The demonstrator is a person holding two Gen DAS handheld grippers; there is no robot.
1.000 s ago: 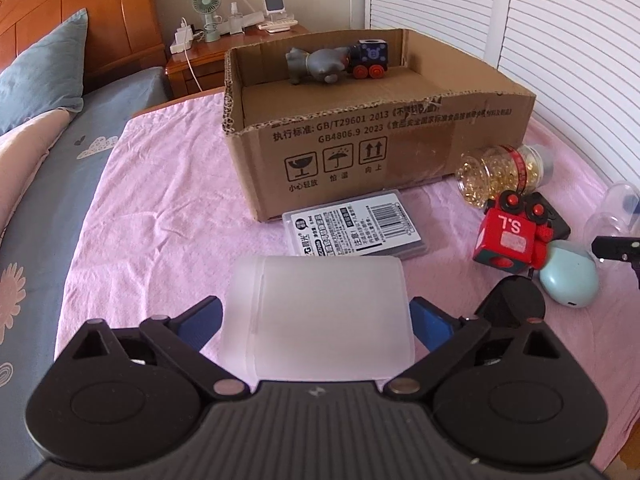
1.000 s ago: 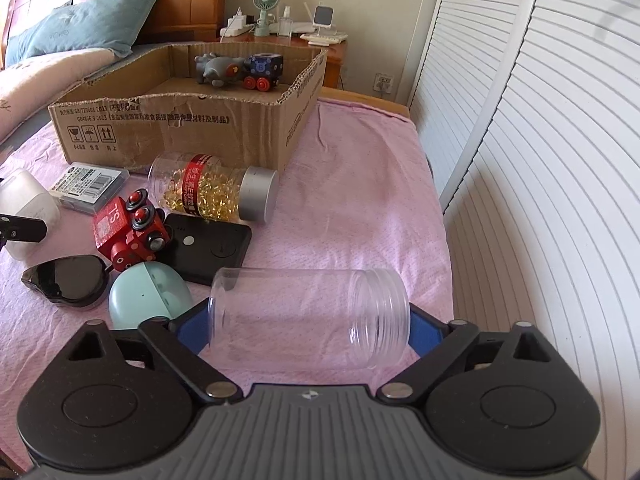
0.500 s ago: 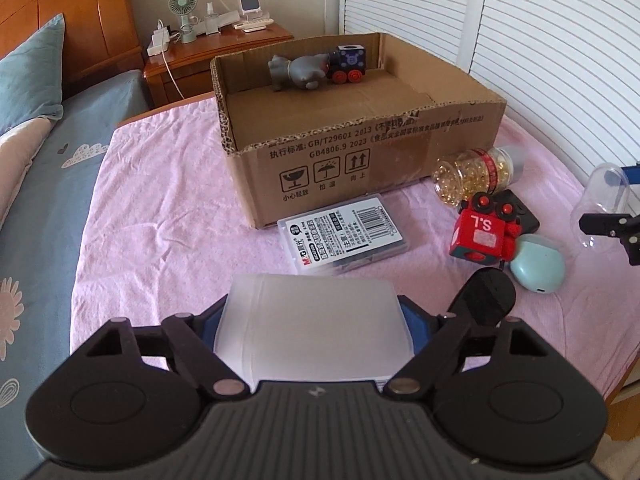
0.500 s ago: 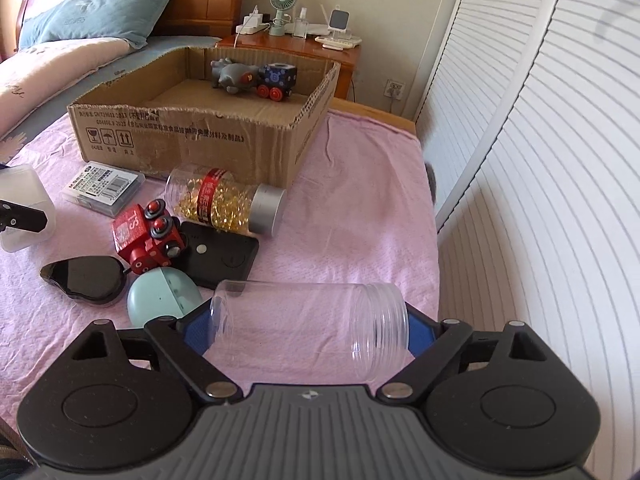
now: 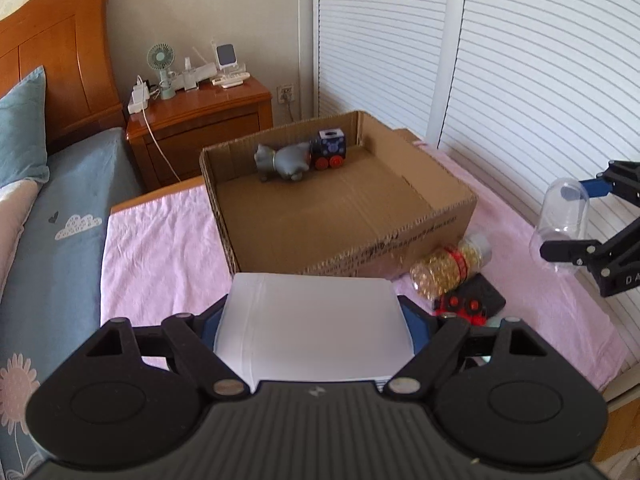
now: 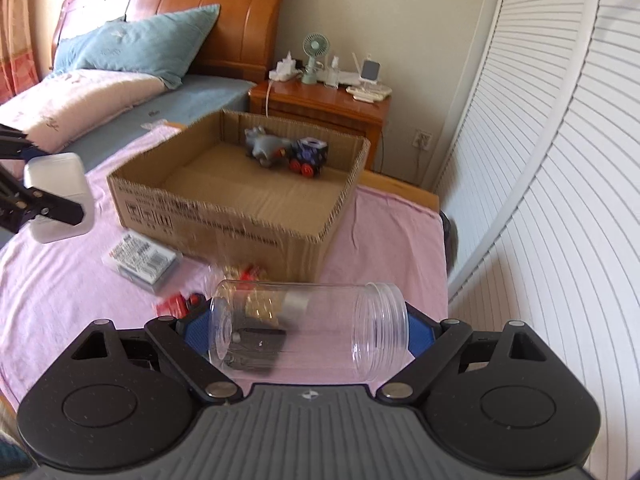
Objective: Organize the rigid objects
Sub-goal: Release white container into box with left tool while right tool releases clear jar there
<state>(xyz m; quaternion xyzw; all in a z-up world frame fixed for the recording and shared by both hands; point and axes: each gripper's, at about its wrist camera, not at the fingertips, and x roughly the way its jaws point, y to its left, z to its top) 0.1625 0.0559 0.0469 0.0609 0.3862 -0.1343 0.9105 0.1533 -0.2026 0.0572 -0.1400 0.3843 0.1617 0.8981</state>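
My left gripper (image 5: 312, 320) is shut on a frosted white plastic box (image 5: 314, 328) and holds it in the air in front of the cardboard box (image 5: 400, 236). My right gripper (image 6: 308, 328) is shut on a clear empty jar (image 6: 308, 332), held sideways above the pink bedspread. The cardboard box (image 6: 224, 216) holds a grey toy animal (image 5: 282, 160) and a blue toy train (image 5: 330, 150) at its far wall. In the left wrist view the right gripper (image 5: 576, 220) and jar (image 5: 562, 220) show at right. In the right wrist view the left gripper (image 6: 48, 184) and white box (image 6: 56, 176) show at left.
On the pink spread lie a bottle of gold capsules (image 5: 452, 270), a red toy (image 5: 460, 306), a black flat case (image 5: 486, 296) and a labelled card box (image 6: 140, 262). A wooden nightstand (image 5: 200, 120) stands behind. Slatted doors (image 5: 520, 80) close the right side.
Both grippers have risen well above the bed with their loads and moved towards the cardboard box, whose inside is now seen from higher up.
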